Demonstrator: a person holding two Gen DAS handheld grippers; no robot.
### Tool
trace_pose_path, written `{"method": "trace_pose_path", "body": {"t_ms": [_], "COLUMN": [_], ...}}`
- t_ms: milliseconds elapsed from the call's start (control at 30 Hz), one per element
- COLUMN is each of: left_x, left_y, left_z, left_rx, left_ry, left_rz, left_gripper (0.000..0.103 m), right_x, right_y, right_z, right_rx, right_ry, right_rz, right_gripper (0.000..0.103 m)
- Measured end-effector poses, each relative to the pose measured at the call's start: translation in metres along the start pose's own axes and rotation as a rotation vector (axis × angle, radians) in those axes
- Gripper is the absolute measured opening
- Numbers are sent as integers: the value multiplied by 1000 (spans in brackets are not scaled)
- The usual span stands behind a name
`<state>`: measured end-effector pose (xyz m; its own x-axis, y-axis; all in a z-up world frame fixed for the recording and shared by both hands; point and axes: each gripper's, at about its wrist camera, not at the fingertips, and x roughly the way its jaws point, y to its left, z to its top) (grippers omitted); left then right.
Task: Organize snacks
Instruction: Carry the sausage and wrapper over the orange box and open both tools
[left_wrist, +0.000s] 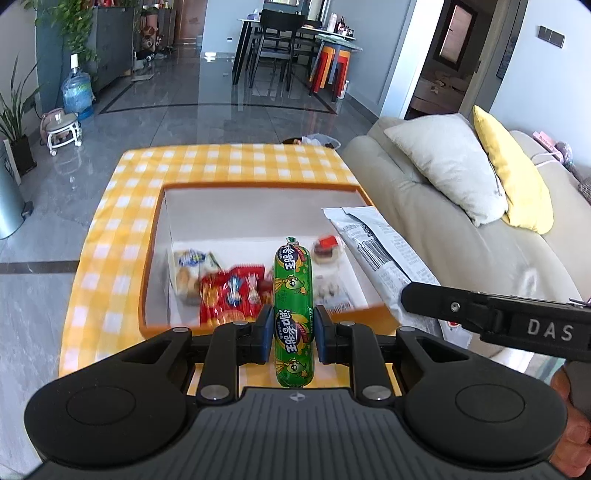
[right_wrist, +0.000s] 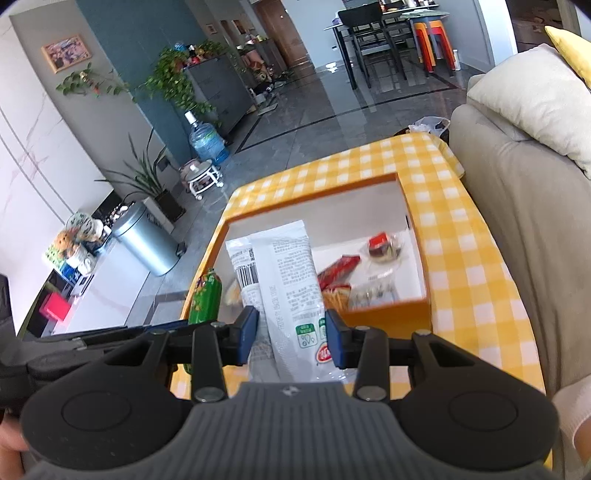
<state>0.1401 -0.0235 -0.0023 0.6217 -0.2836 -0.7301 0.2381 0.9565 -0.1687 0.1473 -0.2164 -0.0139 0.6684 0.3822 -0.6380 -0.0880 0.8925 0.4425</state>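
My left gripper (left_wrist: 293, 330) is clamped on a green sausage stick (left_wrist: 293, 314), blue pads pressing its sides just below the middle. Its long axis runs straight ahead along the fingers, the far tip over the near wall of the orange box (left_wrist: 151, 236). Its wrapper bears large Chinese characters and a cartoon corn figure; I can't make out the brand.

My right gripper (right_wrist: 291, 339) pinches a white snack packet (right_wrist: 280, 280), also lengthwise forward, its far end over the box. Its back shows a barcode, dense small print and a red logo, none legible.

A red packet (left_wrist: 231, 295) and small wrapped snacks (left_wrist: 327, 251) lie inside the box, which sits on the yellow checked tablecloth (left_wrist: 110, 258) beside the sofa (left_wrist: 461, 251).
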Motion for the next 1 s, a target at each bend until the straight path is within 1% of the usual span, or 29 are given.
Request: {"method": "trace_pose_path", "body": {"t_ms": [167, 333, 500, 633, 700, 800, 1000], "left_x": [14, 40, 70, 100, 113, 128, 155], "left_y": [7, 18, 22, 23, 25, 28, 27], "left_z": [20, 40, 52, 55, 55, 52, 48], "left_rx": [13, 11, 45, 72, 79, 86, 130], "left_ry": [-4, 34, 77, 140, 161, 187, 260], "left_rz": [24, 38, 60, 64, 71, 79, 82], "left_gripper": [24, 24, 24, 24, 24, 24, 24], "right_x": [24, 61, 95, 116, 125, 141, 166], "right_y": [2, 4, 2, -1, -5, -13, -15], "right_z": [23, 39, 46, 45, 44, 42, 39], "right_rx": [-6, -43, -80, -123, -123, -118, -168], "right_ry": [-1, 31, 67, 94, 109, 138, 172], "right_rz": [-22, -77, -125, -168, -178, -197, -267], "right_gripper": [38, 38, 38, 37, 37, 38, 38]}}
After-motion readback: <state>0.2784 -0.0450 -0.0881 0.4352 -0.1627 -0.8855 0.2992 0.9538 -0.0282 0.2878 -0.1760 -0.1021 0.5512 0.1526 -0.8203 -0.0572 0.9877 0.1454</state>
